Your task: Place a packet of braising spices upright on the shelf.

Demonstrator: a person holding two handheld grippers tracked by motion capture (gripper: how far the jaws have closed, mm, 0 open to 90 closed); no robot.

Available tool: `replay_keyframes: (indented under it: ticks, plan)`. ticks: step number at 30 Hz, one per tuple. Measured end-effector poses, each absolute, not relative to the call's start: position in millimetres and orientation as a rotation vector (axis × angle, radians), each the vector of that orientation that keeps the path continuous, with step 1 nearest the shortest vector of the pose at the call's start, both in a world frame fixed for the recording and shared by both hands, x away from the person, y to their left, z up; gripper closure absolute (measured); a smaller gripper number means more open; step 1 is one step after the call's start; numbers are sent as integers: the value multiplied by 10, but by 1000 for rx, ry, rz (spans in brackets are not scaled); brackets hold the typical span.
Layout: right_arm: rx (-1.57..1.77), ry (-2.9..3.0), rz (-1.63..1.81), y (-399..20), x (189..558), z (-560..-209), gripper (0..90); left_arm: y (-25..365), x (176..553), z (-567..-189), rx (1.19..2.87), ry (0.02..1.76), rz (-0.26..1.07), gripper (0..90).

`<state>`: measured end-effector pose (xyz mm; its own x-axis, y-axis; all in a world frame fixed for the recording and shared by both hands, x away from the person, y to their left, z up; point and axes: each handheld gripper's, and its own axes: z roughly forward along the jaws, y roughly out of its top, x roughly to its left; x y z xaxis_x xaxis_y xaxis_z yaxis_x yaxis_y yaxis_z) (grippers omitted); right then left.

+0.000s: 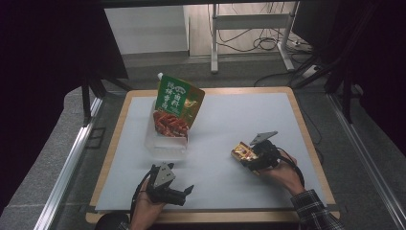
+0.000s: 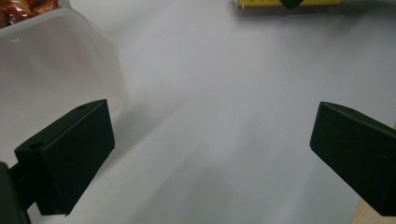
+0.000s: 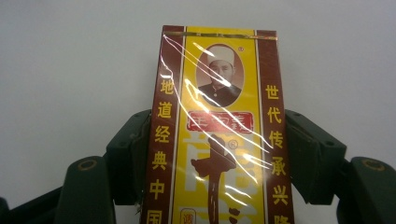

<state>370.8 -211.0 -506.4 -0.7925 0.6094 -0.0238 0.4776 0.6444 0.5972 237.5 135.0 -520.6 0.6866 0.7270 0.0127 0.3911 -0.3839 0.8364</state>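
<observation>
Glossy film wraps the yellow and maroon box [image 3: 217, 135], flat-faced and rectangular, with printed characters and an oval portrait. Right hand-held gripper [image 1: 249, 155] clamps it by its long edges, above the right part of the worktop [image 1: 239, 120]. Worktop: matte pale sheet on a wood-edged board. Left hand-held gripper [image 2: 210, 154] rests low near the front edge, jaws wide, nothing between them. Clear plastic tub [image 1: 165, 141], rounded corners, stands left of centre; green sauce pouch [image 1: 178, 106] leans upright in it. Open sheet lies between box and tub.
</observation>
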Motion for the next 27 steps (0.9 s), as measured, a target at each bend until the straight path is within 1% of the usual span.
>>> replay_keyframes:
  ticks: [6,10,14,19,20,27]
  plan:
    - [874,2652,818,-2093,3700,-5136,313,1350,2375,-5206,2015,859,481,0]
    - [893,2660,826,-2100,3713,-5147,294,1344,2373,-5206,2018,857,482,0]
    - [949,2682,830,-2109,3718,-5123,247,1341,2372,-5206,2020,856,484,0]
    - [983,2706,785,-2097,3733,-5078,239,1342,2370,-5203,2019,855,485,0]
    - [986,2718,777,-2093,3744,-5061,225,1341,2370,-5202,2019,854,486,0]
    - [979,2778,661,-1984,3836,-4958,221,1334,2370,-5203,2021,852,486,0]
